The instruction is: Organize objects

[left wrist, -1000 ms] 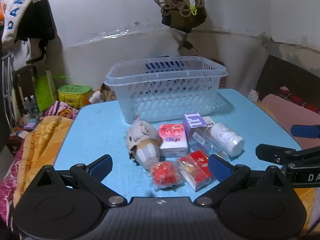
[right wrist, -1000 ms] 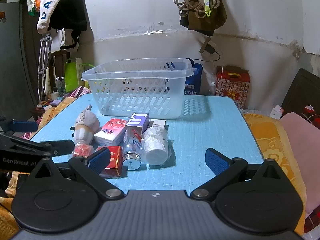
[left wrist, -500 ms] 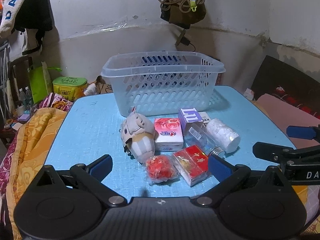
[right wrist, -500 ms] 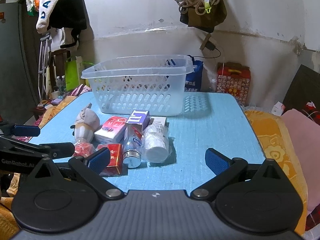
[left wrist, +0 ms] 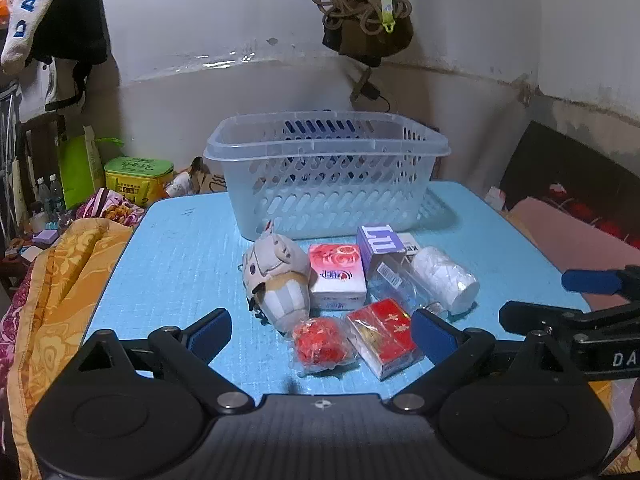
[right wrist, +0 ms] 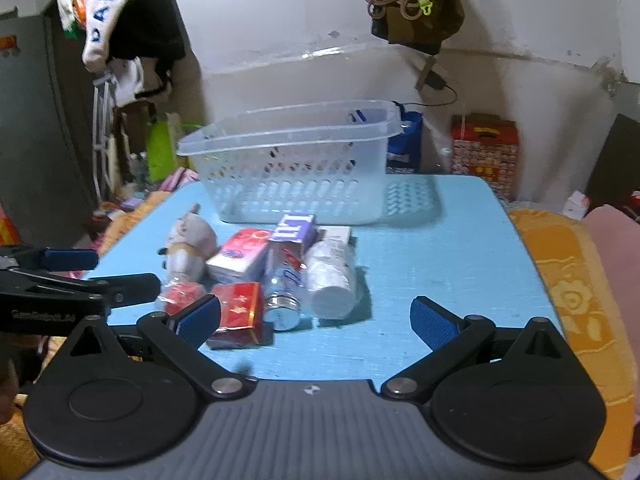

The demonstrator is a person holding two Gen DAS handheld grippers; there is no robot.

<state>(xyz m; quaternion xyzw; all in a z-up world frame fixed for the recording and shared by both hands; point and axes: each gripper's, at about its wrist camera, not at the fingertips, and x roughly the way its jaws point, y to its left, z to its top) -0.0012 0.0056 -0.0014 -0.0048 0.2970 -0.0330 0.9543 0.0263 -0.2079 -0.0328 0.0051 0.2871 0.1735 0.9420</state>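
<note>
An empty clear plastic basket (left wrist: 328,176) stands at the back of the blue table (left wrist: 176,256). In front of it lie a grey plush toy (left wrist: 276,276), a pink tissue pack (left wrist: 337,276), a purple box (left wrist: 380,242), a clear bottle (left wrist: 400,284), a white roll (left wrist: 444,278), a red wrapped ball (left wrist: 320,342) and a red box (left wrist: 384,336). My left gripper (left wrist: 320,334) is open, just before the red ball. My right gripper (right wrist: 316,320) is open, near the bottle (right wrist: 286,280) and the red box (right wrist: 238,308).
An orange blanket (left wrist: 52,292) lies left of the table and pink bedding (right wrist: 612,256) right of it. A green tin (left wrist: 138,178), bags and a red carton (right wrist: 484,152) stand behind the table. Clothes and a rope hang on the wall.
Both grippers have pulled slightly back and up from the pile. The right view has swung a little to the left. The objects have not moved.
</note>
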